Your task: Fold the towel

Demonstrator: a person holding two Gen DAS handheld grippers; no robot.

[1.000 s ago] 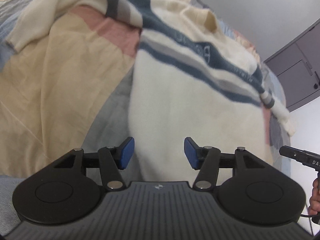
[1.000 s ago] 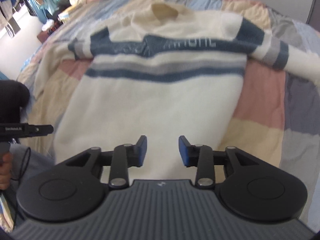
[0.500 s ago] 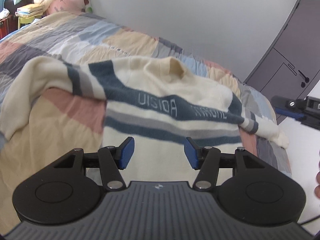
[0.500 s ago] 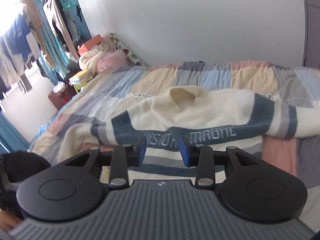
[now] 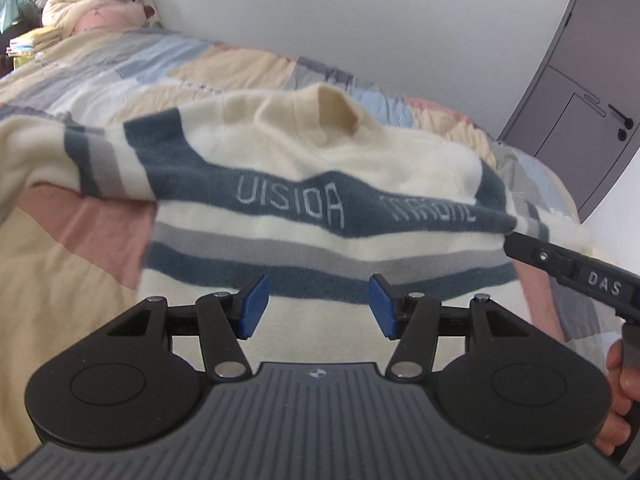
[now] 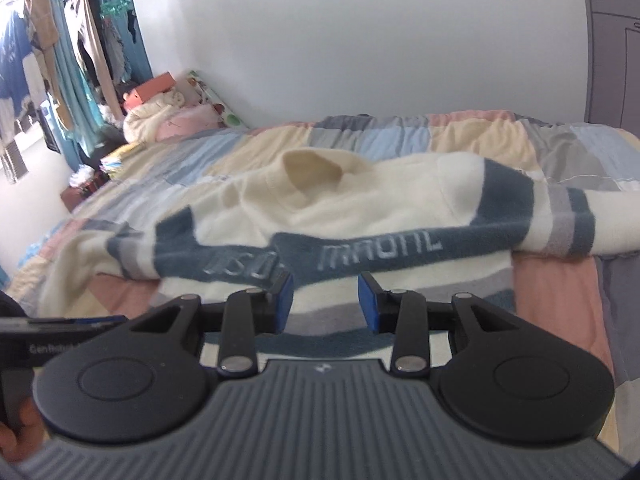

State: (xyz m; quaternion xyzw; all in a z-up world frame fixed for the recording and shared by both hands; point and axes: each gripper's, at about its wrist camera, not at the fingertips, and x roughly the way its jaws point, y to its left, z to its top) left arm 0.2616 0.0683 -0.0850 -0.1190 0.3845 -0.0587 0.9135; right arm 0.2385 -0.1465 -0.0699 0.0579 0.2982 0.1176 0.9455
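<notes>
A cream knitted sweater with dark blue and grey stripes and pale lettering lies spread on the bed, collar toward the wall, sleeves out to both sides. It also fills the middle of the right wrist view, sweater. My left gripper hovers above the lower striped part, open, with nothing between its blue pads. My right gripper hangs over the lettered band, open with a narrower gap and nothing in it. The right gripper's black body shows at the right edge of the left wrist view, held by a hand.
A patchwork quilt in yellow, blue, grey and pink covers the bed. Pillows and folded bedding pile at the far left corner by the white wall. Clothes hang by blue curtains at left. A grey wardrobe door stands at right.
Both views swung up from looking down on the sweater's body to looking along the bed at the wall. The right gripper has come closer to the sweater's right side. Jaw gaps are unchanged.
</notes>
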